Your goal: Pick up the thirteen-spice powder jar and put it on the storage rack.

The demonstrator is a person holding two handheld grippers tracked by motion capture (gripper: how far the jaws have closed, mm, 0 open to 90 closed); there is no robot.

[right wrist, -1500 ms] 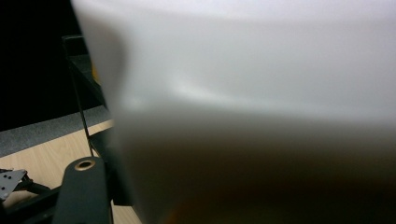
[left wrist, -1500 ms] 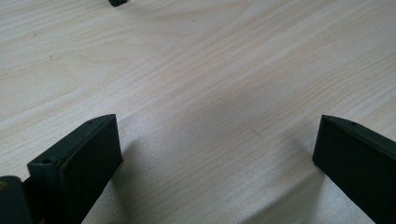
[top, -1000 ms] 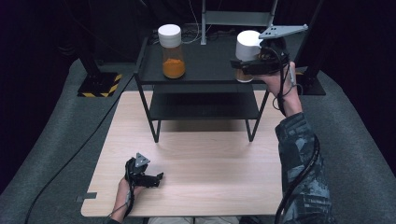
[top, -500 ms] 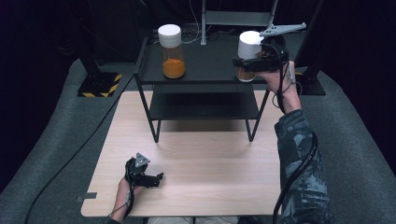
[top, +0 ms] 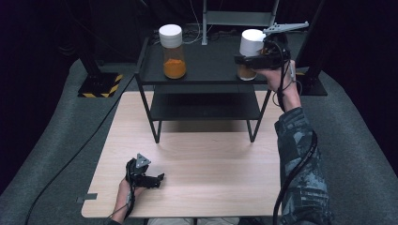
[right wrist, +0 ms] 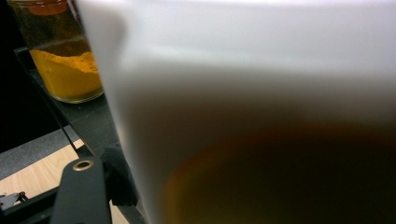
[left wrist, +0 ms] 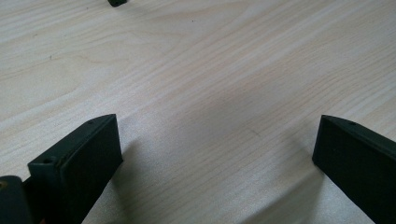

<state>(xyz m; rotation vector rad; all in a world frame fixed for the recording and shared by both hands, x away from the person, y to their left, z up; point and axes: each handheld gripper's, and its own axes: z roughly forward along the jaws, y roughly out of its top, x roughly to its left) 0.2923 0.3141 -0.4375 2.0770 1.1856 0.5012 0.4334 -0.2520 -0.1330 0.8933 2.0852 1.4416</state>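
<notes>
1. Two jars with white lids stand on the top of a black shelf [top: 202,65] at the far side of the bench [top: 197,159].
2. The left jar [top: 172,51] holds orange powder filling roughly its lower part; it stands free, well apart from the other.
3. The right jar [top: 248,54] holds a darker brown-orange content; it sits at the shelf's right end, and the right hand-held gripper [top: 246,61] is clamped on it just below the lid.
4. The left hand-held gripper [top: 157,179] lies low on the near left of the bench, jaws wide apart with nothing between them.
5. The left gripper view shows bare wood grain [left wrist: 201,93] between the spread jaws.
6. The right gripper view shows the held jar [right wrist: 261,116] pressed up close and blurred, with the powder jar [right wrist: 65,70] behind at left.
</notes>
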